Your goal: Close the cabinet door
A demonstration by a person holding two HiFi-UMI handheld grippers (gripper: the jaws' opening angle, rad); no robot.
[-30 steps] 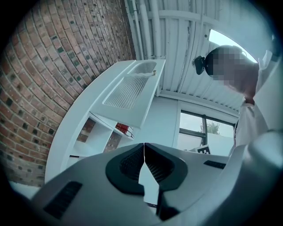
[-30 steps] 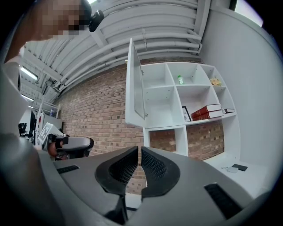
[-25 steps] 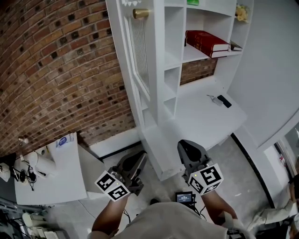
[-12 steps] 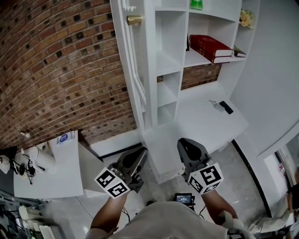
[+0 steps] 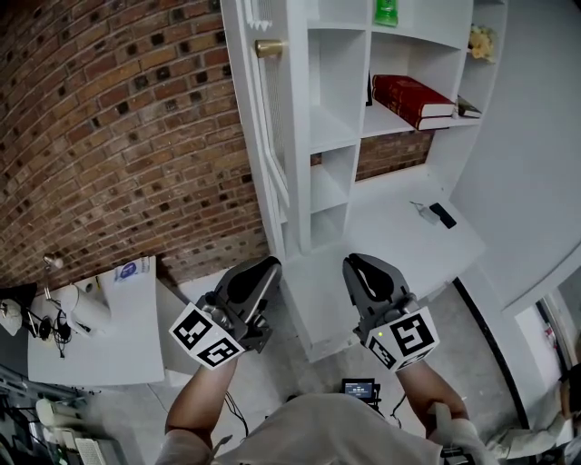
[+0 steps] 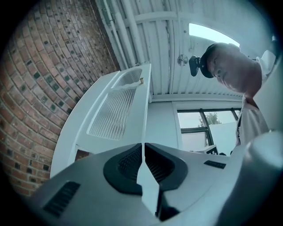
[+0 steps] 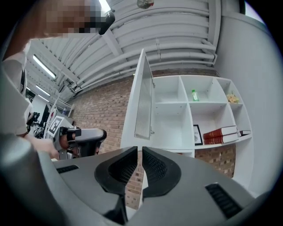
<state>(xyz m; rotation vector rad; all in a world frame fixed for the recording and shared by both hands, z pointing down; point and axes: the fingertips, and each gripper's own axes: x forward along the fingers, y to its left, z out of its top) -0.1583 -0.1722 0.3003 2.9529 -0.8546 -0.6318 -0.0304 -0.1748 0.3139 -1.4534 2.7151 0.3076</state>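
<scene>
The white cabinet door (image 5: 270, 118) has a ribbed glass panel and a brass knob (image 5: 270, 47). It stands wide open, edge-on to me, beside the white shelf unit (image 5: 338, 127). Both grippers are held low in front of the cabinet and touch nothing. My left gripper (image 5: 261, 270) is shut and empty, below the door. My right gripper (image 5: 359, 266) is shut and empty, below the shelves. The left gripper view looks up past its gripper (image 6: 143, 148) at the door (image 6: 114, 112) and knob (image 6: 142, 80). In the right gripper view the door (image 7: 143, 101) stands beyond the gripper (image 7: 139, 152).
Red books (image 5: 413, 98) and a green bottle (image 5: 387, 11) sit on the shelves. A white desk surface (image 5: 390, 245) carries a small black device (image 5: 440, 215). A brick wall (image 5: 118, 136) is behind the door. A white side table (image 5: 100, 336) with clutter stands at the left.
Both grippers have come up and forward toward the cabinet, the left one shifting a little left. The door stands as before.
</scene>
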